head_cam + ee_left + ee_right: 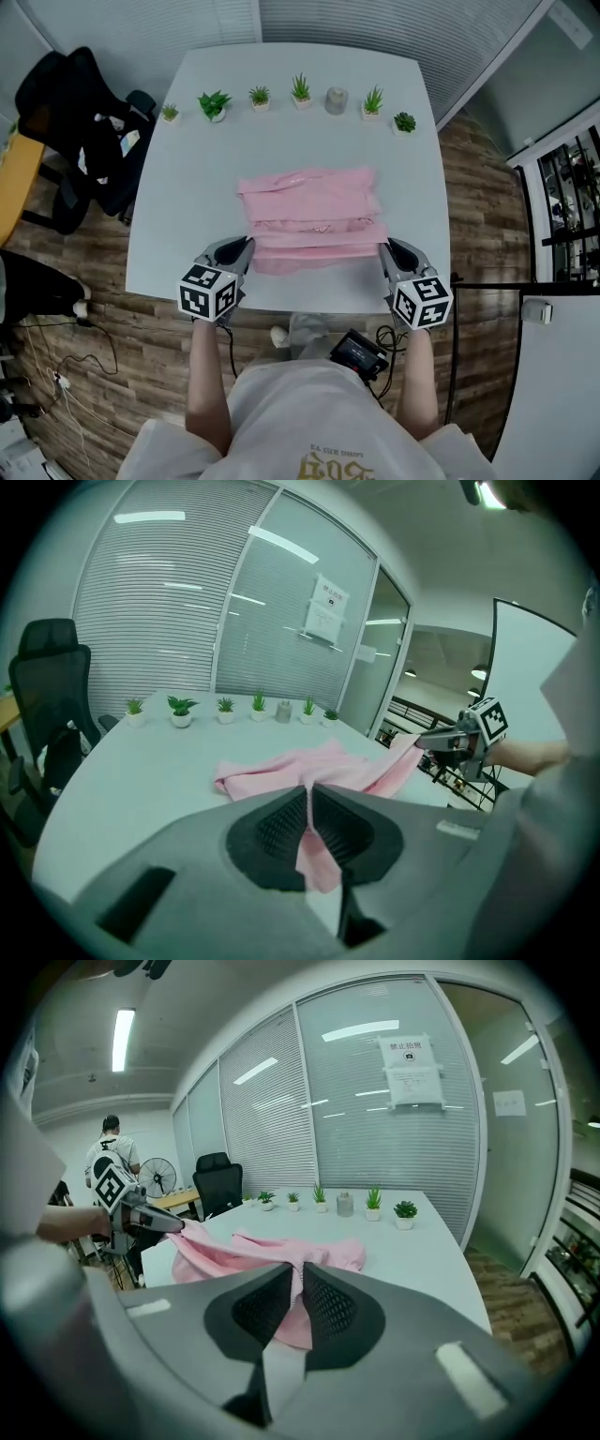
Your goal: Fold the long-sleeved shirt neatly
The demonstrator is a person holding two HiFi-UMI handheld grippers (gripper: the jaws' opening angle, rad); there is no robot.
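Left gripper [246, 251] and right gripper [384, 249] appear at the lower centre of the head view, one at each near corner of the pink shirt [314, 220]. The shirt lies as a rough, partly folded rectangle in the middle of the white desk [281, 103]. Its near edge runs straight between the two grippers. A row of small potted plants [300, 91] stands along the far edge of the desk, at the top of the frame. A black chair [80, 131] stands at upper left.

Left gripper view: the left gripper [308, 794] is pressed together on a fold of shirt fabric [319, 766] at frame centre, and cloth hangs below the pads. The right gripper [433, 742] holds the opposite corner at centre right, raised off the desk [131, 780].

Right gripper view: the right gripper [298, 1274] is clamped on the pink fabric [272, 1251] at frame centre. The left gripper [167, 1226] pinches the other corner at centre left.
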